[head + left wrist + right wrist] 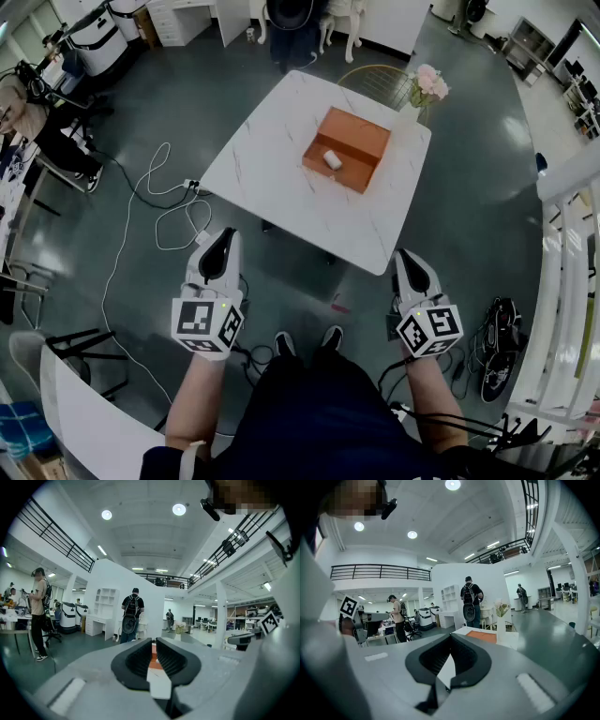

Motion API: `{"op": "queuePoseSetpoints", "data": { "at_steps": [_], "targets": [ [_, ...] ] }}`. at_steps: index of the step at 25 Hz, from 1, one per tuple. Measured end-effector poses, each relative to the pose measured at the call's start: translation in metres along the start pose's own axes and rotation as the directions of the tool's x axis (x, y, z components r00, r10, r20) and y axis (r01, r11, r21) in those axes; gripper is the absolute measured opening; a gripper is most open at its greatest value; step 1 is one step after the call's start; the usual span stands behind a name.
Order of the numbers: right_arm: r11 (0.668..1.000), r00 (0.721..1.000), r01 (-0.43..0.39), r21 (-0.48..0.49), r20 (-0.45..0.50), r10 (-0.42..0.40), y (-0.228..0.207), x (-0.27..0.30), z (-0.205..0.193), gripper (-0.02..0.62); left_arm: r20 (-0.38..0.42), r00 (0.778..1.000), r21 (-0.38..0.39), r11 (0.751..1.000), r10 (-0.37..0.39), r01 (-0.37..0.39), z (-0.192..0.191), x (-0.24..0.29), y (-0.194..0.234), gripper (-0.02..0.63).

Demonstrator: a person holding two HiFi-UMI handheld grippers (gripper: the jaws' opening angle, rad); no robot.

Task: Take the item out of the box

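Currently you hold the left gripper [224, 235] and the right gripper [406, 254] short of the white table [281, 183], both clenched and empty: the left jaws show only a thin slit, the right jaws meet at the tips. The white item [333, 160] lies inside the open orange box [364, 134], which sits on the table near the flower vase [424, 89], well apart from both grippers.

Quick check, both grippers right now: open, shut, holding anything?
Left gripper: shut, only a sliver between the jaws, holding nothing.
Right gripper: shut, jaw tips together, holding nothing.
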State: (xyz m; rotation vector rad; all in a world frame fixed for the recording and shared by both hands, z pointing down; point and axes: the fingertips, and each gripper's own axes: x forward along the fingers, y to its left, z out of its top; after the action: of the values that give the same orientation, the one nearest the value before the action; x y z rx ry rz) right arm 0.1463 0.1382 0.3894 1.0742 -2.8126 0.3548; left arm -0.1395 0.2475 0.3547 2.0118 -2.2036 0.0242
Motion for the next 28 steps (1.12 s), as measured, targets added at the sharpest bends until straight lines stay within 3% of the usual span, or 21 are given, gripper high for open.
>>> {"op": "queuePoseSetpoints", "data": {
  "at_steps": [12, 19, 28],
  "targets": [
    [0.990, 0.990, 0.138, -0.040, 0.041, -0.136, 0.025, 0.003, 0.015, 0.003, 0.014, 0.998, 0.018, 0.998, -0.069, 0.068, 0.009, -0.002, 0.035, 0.032],
    [0.989, 0.990, 0.136, -0.053, 0.046, -0.134, 0.038, 0.019, 0.017, 0.003, 0.000, 0.998, 0.006, 0.998, -0.056, 0.056, 0.002, 0.008, 0.068, 0.032],
    [0.995, 0.994, 0.103, 0.003, 0.020, -0.103, -0.004, 0.079, 0.007, 0.003, -0.041, 0.999, 0.038, 0.999, -0.025, 0.027, -0.004, 0.068, 0.077, 0.032]
  ]
}}
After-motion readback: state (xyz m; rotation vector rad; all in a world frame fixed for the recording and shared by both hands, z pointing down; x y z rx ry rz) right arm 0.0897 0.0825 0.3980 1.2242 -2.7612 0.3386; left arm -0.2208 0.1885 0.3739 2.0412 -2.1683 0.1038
